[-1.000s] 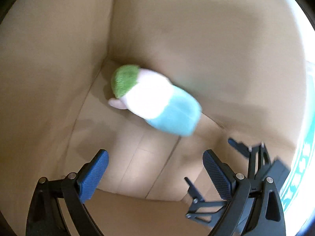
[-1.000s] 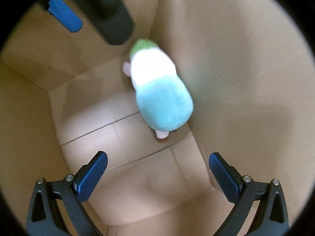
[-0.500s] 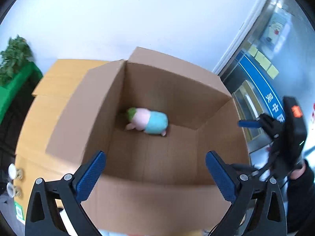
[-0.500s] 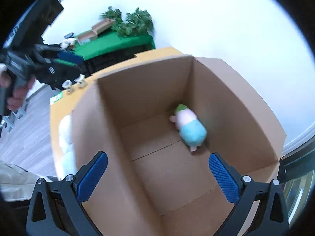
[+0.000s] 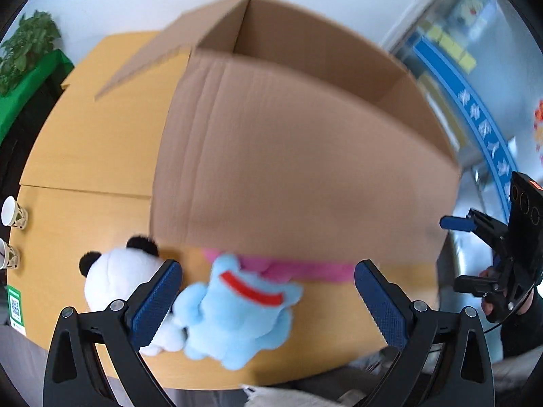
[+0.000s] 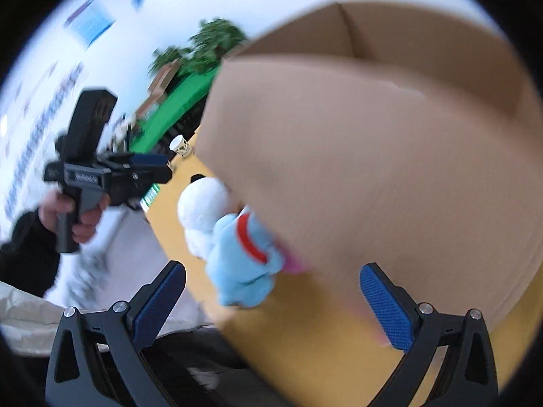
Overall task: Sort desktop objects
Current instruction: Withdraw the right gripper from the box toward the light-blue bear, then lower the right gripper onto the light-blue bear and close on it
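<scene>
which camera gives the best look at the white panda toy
The left wrist view. There the panda toy shows its white head and both black ears, beside the light blue plush. In the right wrist view it is only a blurred white lump partly behind that plush.

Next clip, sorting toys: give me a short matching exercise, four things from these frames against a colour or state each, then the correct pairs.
Things:
1. panda plush
2. blue plush
3. cardboard box
4. left tool

Descriptions:
A. brown, top open
B. open, holding nothing
C. white with black ears
D. light blue with a red stripe

Pairs: 1-C, 2-D, 3-A, 4-B
</scene>
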The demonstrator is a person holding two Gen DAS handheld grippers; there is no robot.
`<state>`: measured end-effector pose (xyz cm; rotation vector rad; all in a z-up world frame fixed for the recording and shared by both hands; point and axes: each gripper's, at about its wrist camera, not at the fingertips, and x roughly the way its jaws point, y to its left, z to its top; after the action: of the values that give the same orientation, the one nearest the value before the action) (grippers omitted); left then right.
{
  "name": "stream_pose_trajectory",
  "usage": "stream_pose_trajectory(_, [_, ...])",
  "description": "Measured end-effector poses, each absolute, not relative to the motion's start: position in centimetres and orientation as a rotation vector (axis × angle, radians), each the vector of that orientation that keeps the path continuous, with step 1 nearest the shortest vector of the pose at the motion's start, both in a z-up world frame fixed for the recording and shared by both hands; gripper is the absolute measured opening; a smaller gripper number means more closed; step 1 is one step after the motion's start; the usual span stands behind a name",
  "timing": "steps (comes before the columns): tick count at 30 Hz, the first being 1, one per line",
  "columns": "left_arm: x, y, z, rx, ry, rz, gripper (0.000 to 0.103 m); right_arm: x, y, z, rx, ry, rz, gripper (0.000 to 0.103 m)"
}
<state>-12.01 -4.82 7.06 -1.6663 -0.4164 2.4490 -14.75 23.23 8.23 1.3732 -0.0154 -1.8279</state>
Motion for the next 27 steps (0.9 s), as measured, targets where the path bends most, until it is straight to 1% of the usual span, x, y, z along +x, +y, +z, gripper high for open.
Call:
stream_pose_trajectory(2, [-11.5,-5.5,4.8,-1.710,-0.383,2.374,0.103,-13.0,22.4,5.4,1.430,-0.108,-1.805,0.103])
stream_pose_trajectory(8, [-11.2,-7.0,-2.5,-1.794,-0.263,2.141,0.103,-9.5,16.0,-3.0,1.518,-0.212,-1.758,0.102])
stream_pose_trajectory(11, [-11.4,-7.1,-5.4,-1.739,-0.195,2.070,0.102,-8.9,12.5,-6.3,1.541,-0.270,-1.775,0.103])
stream_pose_trajectory(13, [-11.9,-6.6,-7.0,-1.696,-0.130,2.020,0.102,-8.8,11.8,-8.2,1.561,-0.309,-1.814,0.102])
stream_pose_trajectory(15, [-12.5,-6.3,-9.1,-1.713,-0.111,1.962,0.102,-8.7,11.8,-10.3,1.607,-0.361,-1.847,0.102])
stream_pose_trajectory(18, [-12.6,-6.2,-9.6,-1.695,-0.120,1.921,0.102,-8.4,12.1,-13.4,1.705,-0.426,-1.880,0.102])
stream_pose_trajectory(20, [-12.6,-6.1,-9.9,-1.680,-0.127,1.896,0.103,-8.2,12.5,-14.6,1.757,-0.440,-1.895,0.102])
stream_pose_trajectory(22, [-12.7,-6.0,-10.1,-1.666,-0.134,1.872,0.103,-7.9,13.3,-15.8,1.804,-0.498,-1.900,0.103])
stream_pose_trajectory(24, [-12.7,-5.8,-10.4,-1.651,-0.142,1.847,0.103,-7.8,14.1,-16.3,1.824,-0.566,-1.917,0.103])
stream_pose_trajectory(27, [-12.7,-5.7,-10.7,-1.629,-0.152,1.810,0.102,-7.8,15.1,-16.4,1.821,-0.615,-1.939,0.102])
